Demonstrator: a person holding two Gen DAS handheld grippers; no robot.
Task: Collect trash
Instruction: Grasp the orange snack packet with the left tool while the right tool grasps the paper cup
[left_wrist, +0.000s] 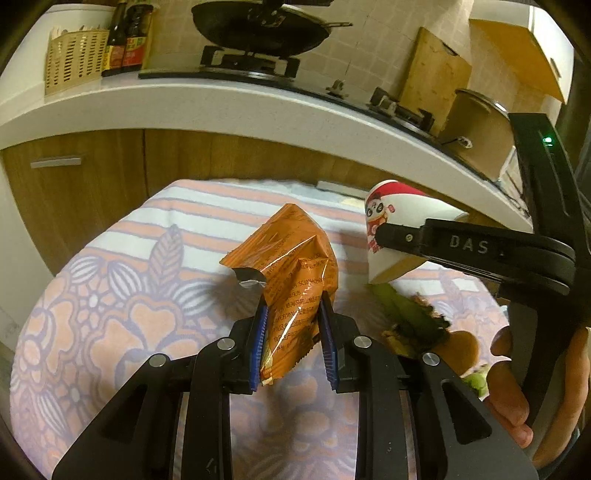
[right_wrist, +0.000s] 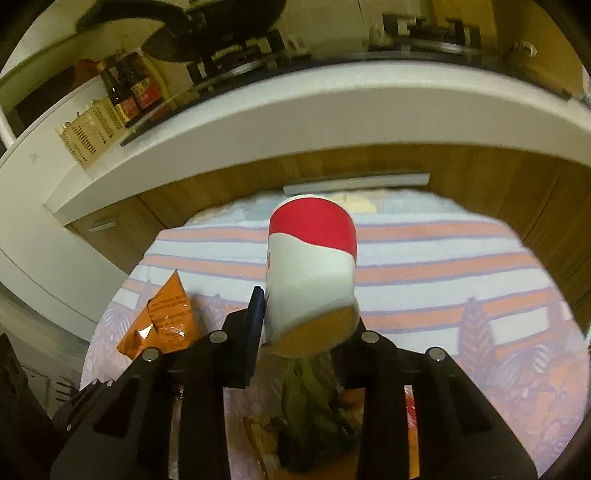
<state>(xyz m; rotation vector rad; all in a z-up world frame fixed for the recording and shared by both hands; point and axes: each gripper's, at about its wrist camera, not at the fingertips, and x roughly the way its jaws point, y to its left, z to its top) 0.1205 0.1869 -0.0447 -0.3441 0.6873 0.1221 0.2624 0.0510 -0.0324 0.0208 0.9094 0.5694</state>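
The orange snack wrapper (left_wrist: 291, 273) sat pinched between the fingers of my left gripper (left_wrist: 293, 314), its long axis running up and away from me along them, the torn silver-lined corner hanging off to the left. It looked lifted above the flowered, striped cloth (left_wrist: 110, 314) rather than lying on it, though I could not be sure its lower end was clear.

In my right gripper (right_wrist: 306, 314) I held the red-and-white paper cup (right_wrist: 312, 266), the fingers clamped on its lower half, mouth end pointing away from me and the base tipped back toward the camera. From the left view that cup (left_wrist: 395, 225) hung just right of the wrapper, near but not touching.

Under the cup lay a heap of green vegetable scraps (right_wrist: 310, 413) with something brown among them, too blurred to name. Those, I judged, were the trash not yet gathered, and nearer my right hand (left_wrist: 517, 387).

Both loads were up, so the coming move turned on a bin, and none was in view. Ahead stood the wooden cabinet fronts (left_wrist: 92, 192) below the white worktop (left_wrist: 221, 107), with a wok (left_wrist: 258, 26), sauce bottles (left_wrist: 127, 40) and a cutting board (left_wrist: 432, 70).
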